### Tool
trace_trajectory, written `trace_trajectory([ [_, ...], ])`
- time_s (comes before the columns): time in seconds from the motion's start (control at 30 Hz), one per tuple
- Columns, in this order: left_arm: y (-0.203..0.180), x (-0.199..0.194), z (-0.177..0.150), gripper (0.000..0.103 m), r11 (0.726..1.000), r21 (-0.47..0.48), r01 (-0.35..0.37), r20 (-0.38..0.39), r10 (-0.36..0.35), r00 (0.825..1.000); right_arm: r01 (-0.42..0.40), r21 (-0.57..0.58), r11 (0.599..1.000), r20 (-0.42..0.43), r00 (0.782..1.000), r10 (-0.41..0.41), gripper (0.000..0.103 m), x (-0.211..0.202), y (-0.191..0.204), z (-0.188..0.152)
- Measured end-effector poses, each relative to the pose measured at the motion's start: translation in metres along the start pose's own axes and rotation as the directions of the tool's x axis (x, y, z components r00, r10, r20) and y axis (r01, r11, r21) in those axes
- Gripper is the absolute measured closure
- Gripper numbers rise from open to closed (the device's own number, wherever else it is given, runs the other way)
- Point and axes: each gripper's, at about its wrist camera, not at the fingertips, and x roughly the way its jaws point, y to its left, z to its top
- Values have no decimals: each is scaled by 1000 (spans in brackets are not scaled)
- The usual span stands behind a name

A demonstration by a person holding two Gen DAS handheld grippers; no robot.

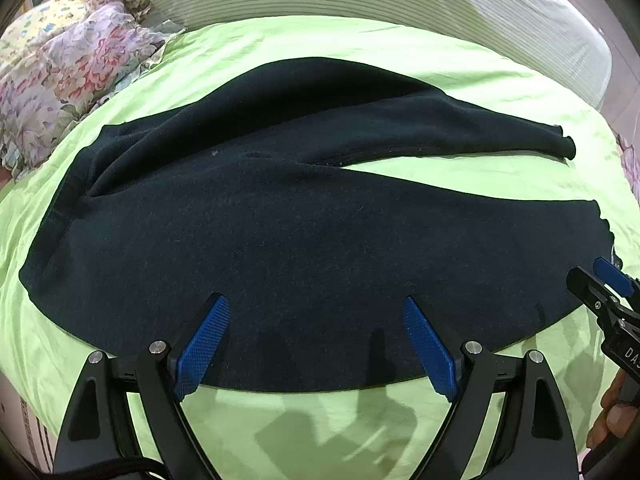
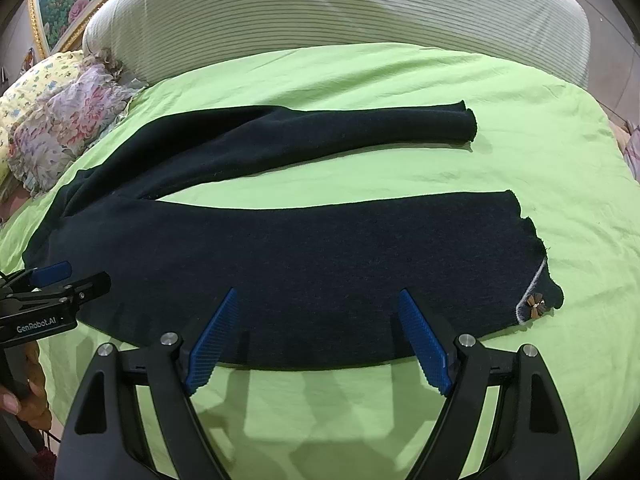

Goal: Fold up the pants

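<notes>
Dark navy pants (image 1: pixel 280 220) lie flat on the green bed sheet (image 1: pixel 320 420), waist to the left and both legs running right. My left gripper (image 1: pixel 316 302) hovers open over the near edge of the pants, close to the waist end, with nothing between its blue pads. In the right wrist view the pants (image 2: pixel 320 248) show both legs apart, the near leg's hem bearing a small bow ornament (image 2: pixel 534 304). My right gripper (image 2: pixel 318 294) stands open above the near leg's front edge, nothing held. Each gripper appears in the other's view: right gripper (image 1: pixel 596 280), left gripper (image 2: pixel 72 276).
Floral pillows (image 2: pixel 60 128) are piled at the far left of the bed. A striped padded headboard (image 2: pixel 320 8) curves behind, with a framed flower picture (image 2: pixel 60 4) beside it. Green sheet (image 2: pixel 520 120) spreads beyond the leg ends. A person's hand (image 2: pixel 28 392) holds the left gripper's handle.
</notes>
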Motion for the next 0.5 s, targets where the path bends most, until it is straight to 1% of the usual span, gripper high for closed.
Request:
trace_trajectory([
  [0.1, -1, -2, 0, 14, 1000, 4, 0, 12, -1, 1000, -7, -1, 1000, 10, 1000, 7, 21, -2, 1, -1],
  [0.27, -4, -8, 2, 14, 1000, 13, -7, 54, 6, 999, -22, -5, 1000, 29, 999, 22, 21, -3, 5, -4],
  [0.3, -4, -9, 2, 14, 1000, 14, -8, 59, 7, 998, -35, -2, 999, 47, 998, 35, 21, -4, 6, -5],
  [0.4, -5, -9, 2, 14, 1000, 12, -7, 60, 6, 998, -32, -12, 999, 35, 999, 33, 21, -3, 9, -5],
  [0.5, -4, -9, 2, 14, 1000, 13, -7, 63, 6, 998, -38, -19, 999, 44, 998, 38, 21, -4, 12, -5],
])
